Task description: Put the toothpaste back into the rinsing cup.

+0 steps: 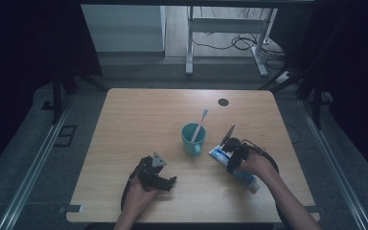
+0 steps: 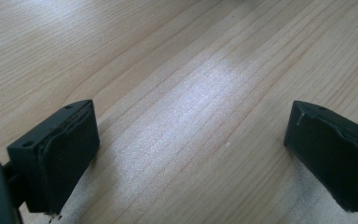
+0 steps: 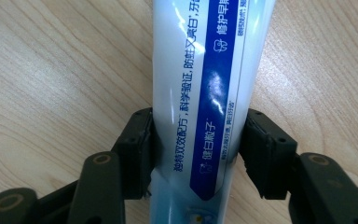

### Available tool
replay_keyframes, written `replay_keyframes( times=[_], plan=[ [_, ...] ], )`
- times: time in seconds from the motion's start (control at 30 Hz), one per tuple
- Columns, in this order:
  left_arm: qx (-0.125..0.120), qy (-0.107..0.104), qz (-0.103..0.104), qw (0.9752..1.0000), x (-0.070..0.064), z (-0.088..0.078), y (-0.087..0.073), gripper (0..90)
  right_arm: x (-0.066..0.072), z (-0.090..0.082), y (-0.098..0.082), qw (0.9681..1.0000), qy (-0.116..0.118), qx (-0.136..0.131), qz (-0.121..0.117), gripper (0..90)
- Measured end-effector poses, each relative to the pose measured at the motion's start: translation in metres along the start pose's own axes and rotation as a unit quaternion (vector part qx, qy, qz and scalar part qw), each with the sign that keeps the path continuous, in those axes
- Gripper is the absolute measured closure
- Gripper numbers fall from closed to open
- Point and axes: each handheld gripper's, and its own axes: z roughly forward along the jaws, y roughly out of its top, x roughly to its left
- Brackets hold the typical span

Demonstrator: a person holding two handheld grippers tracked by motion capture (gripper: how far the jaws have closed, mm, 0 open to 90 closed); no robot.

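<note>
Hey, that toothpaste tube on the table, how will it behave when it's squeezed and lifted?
The toothpaste tube looks soft, so it will probably dent where the right tongs press. Its glossy skin may slip. Lying flat, it seems unlikely to roll.

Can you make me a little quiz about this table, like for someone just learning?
1. True or false: the toothbrush stands inside the teal cup.
2. What lies between the fingers of the right gripper? A) a spoon B) the toothpaste tube C) a sponge
3. Fill in: the fingers of the left gripper stand wide apart over the bare wooden ____.

Key: 1 true. 2 B; the fingers sit on both sides of the tube, which lies flat on the table right of the cup. 3 table.
</note>
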Motion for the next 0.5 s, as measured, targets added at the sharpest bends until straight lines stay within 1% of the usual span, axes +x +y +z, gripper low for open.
replay_keyframes(
  times=[0.13,0.23,0.37,0.43,0.5],
  plan=[
    [0.000,0.000,0.000,1.0000,0.0000,0.0000,0.0000,3.2,-0.0007,-0.0014,0.0001,1.0000,-0.001,0.002,0.004,54.1],
    [0.000,0.000,0.000,1.0000,0.0000,0.0000,0.0000,3.3,-0.0016,-0.0048,-0.0010,1.0000,0.002,-0.002,0.000,62.1],
    [0.001,0.000,0.000,1.0000,0.0000,-0.0001,0.0001,3.3,-0.0040,-0.0077,-0.0041,0.9998,0.013,-0.011,0.004,66.6],
    [0.001,0.001,0.000,1.0000,0.0000,-0.0001,0.0001,3.2,-0.0060,-0.0086,-0.0060,0.9998,0.015,-0.016,0.003,67.7],
    [0.001,0.001,0.000,1.0000,0.0000,-0.0001,0.0001,3.2,-0.0062,-0.0095,-0.0082,0.9995,0.016,-0.025,0.009,69.0]
  ],
)
